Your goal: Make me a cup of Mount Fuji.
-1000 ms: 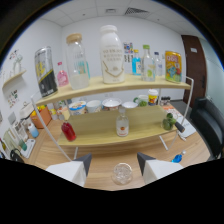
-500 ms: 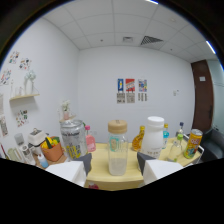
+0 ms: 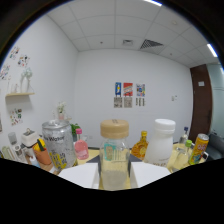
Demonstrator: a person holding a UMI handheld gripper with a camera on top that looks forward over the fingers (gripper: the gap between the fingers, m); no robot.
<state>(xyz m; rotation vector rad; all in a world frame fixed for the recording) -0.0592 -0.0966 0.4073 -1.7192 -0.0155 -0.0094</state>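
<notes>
1. My gripper [image 3: 114,175] is open, with the cork-lidded glass jar [image 3: 114,155] standing between the fingers [image 3: 80,175].
2. I judge the drink barely begun: nothing looks poured or mixed.
3. Beside the jaws stand a silver can [image 3: 58,145] and a white bottle [image 3: 161,142]; which ingredient the jar holds, I cannot tell.

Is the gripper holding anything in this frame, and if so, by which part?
It cannot be told. The clear jar with a tan lid stands between the gripper fingers at its lower body, but contact isn't visible.
</notes>
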